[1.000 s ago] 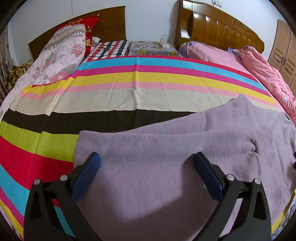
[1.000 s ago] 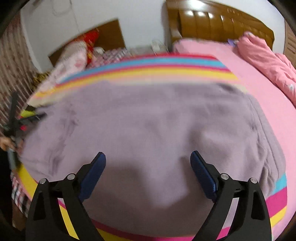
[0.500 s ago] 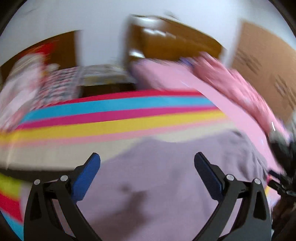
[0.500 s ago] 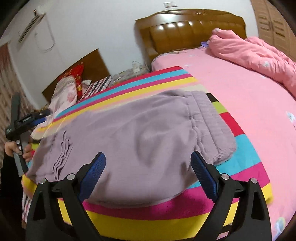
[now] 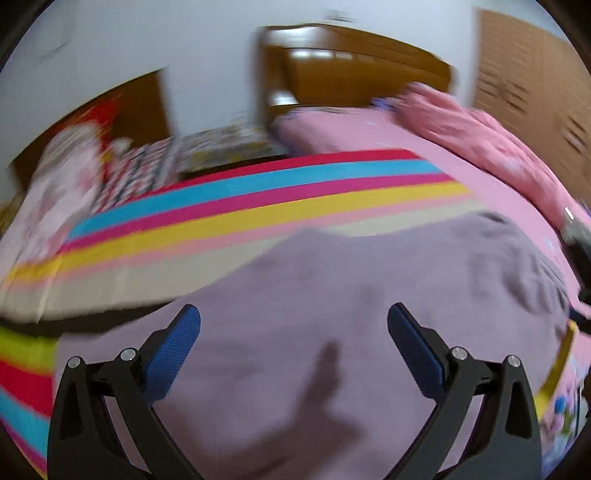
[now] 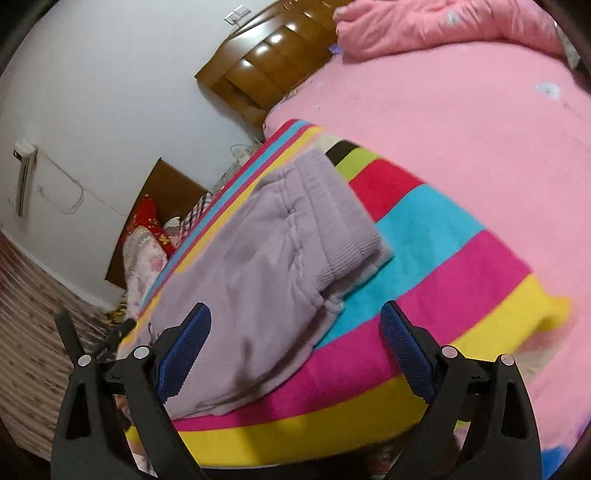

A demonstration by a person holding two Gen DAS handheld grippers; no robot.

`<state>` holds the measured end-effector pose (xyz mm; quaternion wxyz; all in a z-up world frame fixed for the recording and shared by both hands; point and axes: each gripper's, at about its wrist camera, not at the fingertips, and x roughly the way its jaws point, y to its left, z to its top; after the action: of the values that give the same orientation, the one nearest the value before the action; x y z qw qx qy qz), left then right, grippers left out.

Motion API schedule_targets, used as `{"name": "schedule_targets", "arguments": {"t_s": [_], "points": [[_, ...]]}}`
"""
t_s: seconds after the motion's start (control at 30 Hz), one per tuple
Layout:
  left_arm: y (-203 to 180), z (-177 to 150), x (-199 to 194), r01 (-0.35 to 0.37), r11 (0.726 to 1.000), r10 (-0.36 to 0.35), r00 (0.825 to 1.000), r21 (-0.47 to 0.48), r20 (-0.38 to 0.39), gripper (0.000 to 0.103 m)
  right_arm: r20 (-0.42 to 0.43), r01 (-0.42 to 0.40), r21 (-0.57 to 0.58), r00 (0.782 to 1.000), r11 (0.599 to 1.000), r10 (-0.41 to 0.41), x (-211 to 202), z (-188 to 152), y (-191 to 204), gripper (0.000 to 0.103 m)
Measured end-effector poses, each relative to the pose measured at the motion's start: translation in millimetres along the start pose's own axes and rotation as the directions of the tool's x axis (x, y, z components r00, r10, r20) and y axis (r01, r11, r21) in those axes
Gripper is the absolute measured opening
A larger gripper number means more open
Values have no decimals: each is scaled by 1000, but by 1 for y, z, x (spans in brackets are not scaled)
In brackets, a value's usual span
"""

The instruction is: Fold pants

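Note:
The lilac knit pants [image 5: 369,295] lie folded on the striped blanket [image 5: 258,199]. In the right wrist view the pants [image 6: 266,266] run from the ribbed waistband at the upper right down to the near left edge of the bed. My left gripper [image 5: 293,325] hovers open above the pants with nothing between its blue pads. My right gripper [image 6: 295,325] is open too, held above the near edge of the pants and the blanket [image 6: 424,236], gripping nothing. The left wrist view is blurred by motion.
A pink sheet [image 6: 461,110] covers the bed to the right, with a bunched pink quilt [image 6: 424,26] by the wooden headboard [image 6: 266,70]. Pillows [image 5: 62,184] lie at the far left. A wardrobe [image 5: 532,92] stands at the right. The other gripper [image 6: 92,339] shows at the left edge.
Both grippers have lifted and swung away from the pants, staying open. The right view has tilted and pulled back, so the waistband end and the bed's near edge now show.

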<state>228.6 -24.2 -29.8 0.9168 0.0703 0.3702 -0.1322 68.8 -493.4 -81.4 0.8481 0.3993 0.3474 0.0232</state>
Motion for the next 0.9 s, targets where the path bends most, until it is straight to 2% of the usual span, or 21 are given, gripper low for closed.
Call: {"name": "schedule_targets", "arguments": {"t_s": [0.1,0.2,0.3,0.4,0.43,0.53,0.57,0.6,0.67,0.7,0.73,0.77,0.83,0.9], "points": [[44,-16,0,-68,993,64,997,-101,-49,101,-96,1,-6,995,1000,-2,24,5,12,91],[70,-36,5,-132,982,121,989,-137,-88,101,-167,81,-69,982,994,-91,36,10,28,93],[83,-52,16,-120,977,99,987,-176,-123,101,-195,103,-71,974,992,-115,39,13,31,93],[84,-51,15,-123,981,102,985,-153,-137,101,-220,163,-204,953,965,-207,51,10,47,95],[82,-51,16,-128,982,108,984,-141,-144,101,-209,170,-190,955,967,-209,51,11,47,95],[86,-53,17,-119,982,98,985,-148,-139,101,-119,101,5,988,995,-99,44,16,28,95],[86,-54,16,-113,982,93,986,-153,-135,101,-95,69,77,994,995,-62,41,16,20,95],[87,-55,16,-111,982,90,987,-155,-133,101,-94,67,89,994,994,-59,40,15,19,95],[87,-54,17,-111,982,91,987,-155,-131,101,-110,159,-3,981,987,-158,42,11,29,76],[85,-53,19,-113,982,93,987,-153,-132,101,-114,210,-52,970,976,-215,42,8,34,70],[84,-53,19,-116,982,96,986,-151,-134,101,-112,234,-81,964,969,-242,41,5,36,58],[83,-52,19,-119,982,99,986,-149,-135,101,-103,239,-75,964,968,-246,37,4,31,48],[83,-52,20,-123,981,103,985,-148,-137,101,-93,193,-30,976,981,-195,34,3,22,42],[82,-52,21,-134,981,114,983,-141,-142,102,-44,100,25,994,995,-99,30,-3,15,36]]}}
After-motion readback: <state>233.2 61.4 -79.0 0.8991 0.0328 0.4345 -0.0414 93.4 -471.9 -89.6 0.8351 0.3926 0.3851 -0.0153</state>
